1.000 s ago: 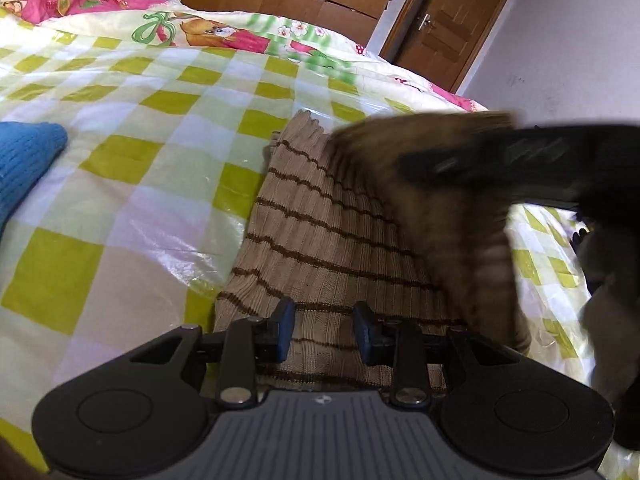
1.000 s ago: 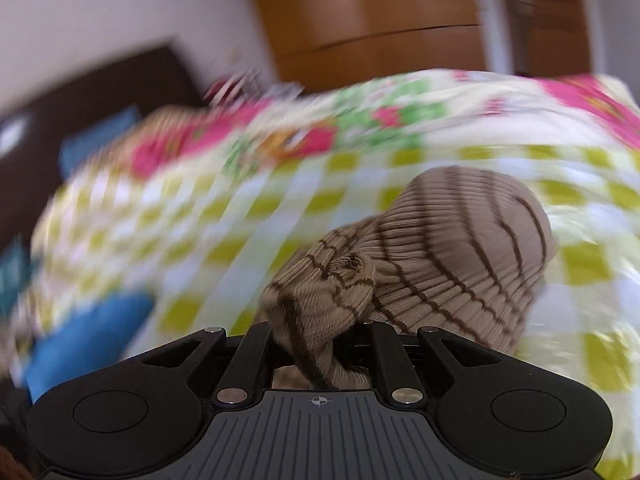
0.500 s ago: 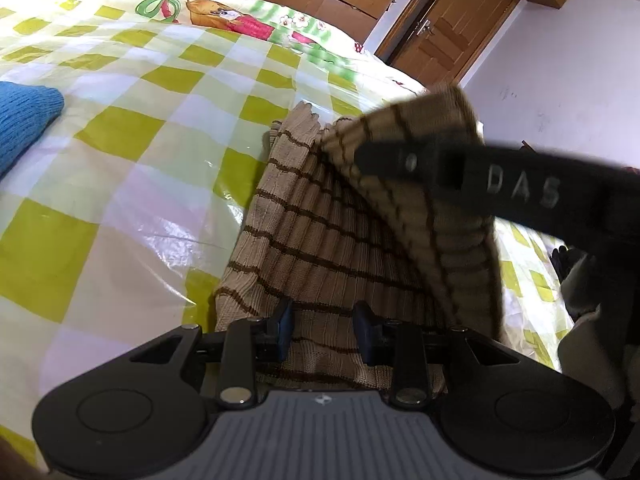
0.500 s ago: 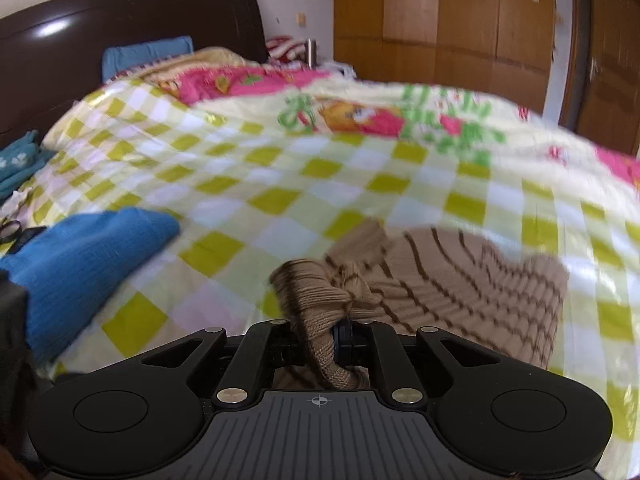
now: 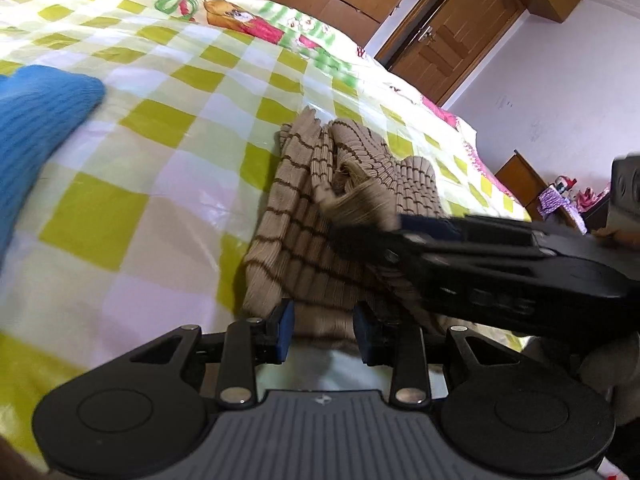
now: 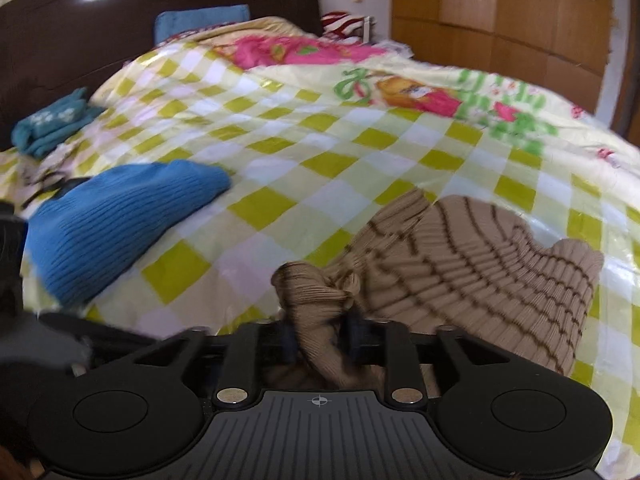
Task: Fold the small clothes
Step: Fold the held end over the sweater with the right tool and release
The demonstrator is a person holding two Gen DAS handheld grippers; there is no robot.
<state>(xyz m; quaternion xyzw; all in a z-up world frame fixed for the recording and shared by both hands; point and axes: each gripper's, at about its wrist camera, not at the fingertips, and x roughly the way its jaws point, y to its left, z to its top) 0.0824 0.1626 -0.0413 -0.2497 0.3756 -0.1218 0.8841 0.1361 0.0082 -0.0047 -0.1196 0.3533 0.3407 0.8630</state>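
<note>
Right gripper [image 6: 318, 338], nearest in its own view: jaws drawn narrow, pinching a bunched fold of the tan striped sweater [image 6: 472, 276]. The pinched wad stood up from between the jaws at 12 o'clock; the rest of the garment trailed off to 2 o'clock and lay on the bed [image 6: 320, 148].

Left gripper [image 5: 323, 330]: jaws set apart with a clear gap, nothing clamped. The sweater's [image 5: 304, 240] near hem lay just at the pads [image 5: 285, 330], possibly between them; contact could not be told. In this view the right gripper [image 5: 352, 236] crossed in from 3 o'clock, blurred, with its cloth carried over the middle of the sweater.

Judged step: a fold in progress. One edge or sleeve seemed to be on its way across the body toward the 9 o'clock side. Upper part of the sweater was heaped and ridged, not yet flat.

Next move would call for the right gripper to lower the carried fold onto the body, line it up with the far edge, then let go. The left gripper looked placed to pin the near hem so the knit would not drag. Ribbed knit likely stretchy and prone to bunch; smoothing probably needed.

Farther out: blue knit garment [image 6: 116, 220] at 10 o'clock, well apart. Teal socks [image 6: 50, 124] beyond, near the dark headboard [image 6: 120, 20]. Wooden wardrobe [image 6: 500, 12] at 1 o'clock.
</note>
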